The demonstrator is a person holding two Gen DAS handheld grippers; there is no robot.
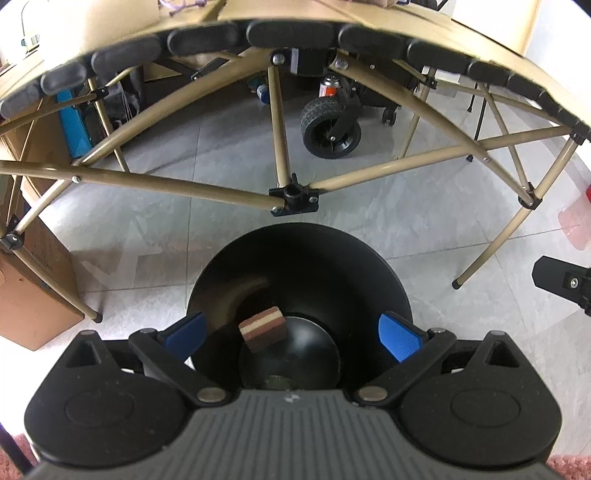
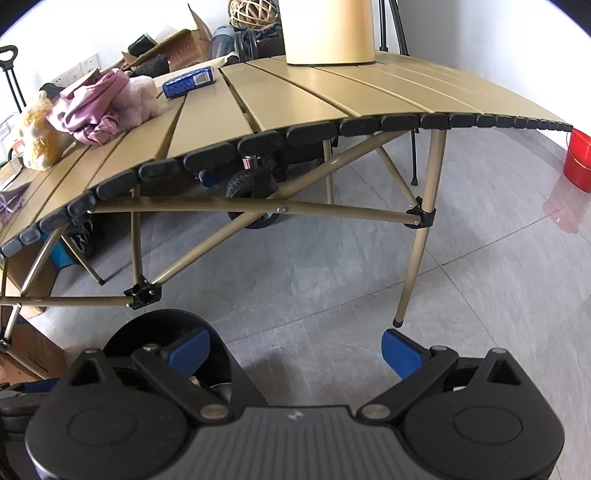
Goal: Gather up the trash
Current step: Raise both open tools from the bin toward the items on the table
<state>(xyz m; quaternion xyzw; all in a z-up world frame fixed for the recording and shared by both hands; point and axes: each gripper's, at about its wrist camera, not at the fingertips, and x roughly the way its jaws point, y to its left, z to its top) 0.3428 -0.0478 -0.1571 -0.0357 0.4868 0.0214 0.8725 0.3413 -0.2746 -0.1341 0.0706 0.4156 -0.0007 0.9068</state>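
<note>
Now the drop step looks to be in hand. Nearest in the left wrist view, the left gripper (image 1: 291,334) hangs over the round black plastic trash bin (image 1: 384,273) with its jaws spread wide and holding nothing. Between and below the blue fingertips (image 1: 399,334), a small brown block with a cream stripe (image 1: 263,329) sits inside the bin's mouth, blurred behind as if falling; whether it touches the bin wall I cannot tell.

The right gripper (image 2: 295,349), just beside the bin, also has its jaws wide and empty over the grey tiled floor (image 2: 332,266).

Next, I judge, comes a fresh search on the tan slatted folding surface (image 2: 295,92) beyond the bin.

Only the right view shows that top: a blue flat packet (image 2: 189,82), a pink cloth bundle (image 2: 96,107), a tan cylinder (image 2: 328,33). Only the left view looks into the bin.
</note>
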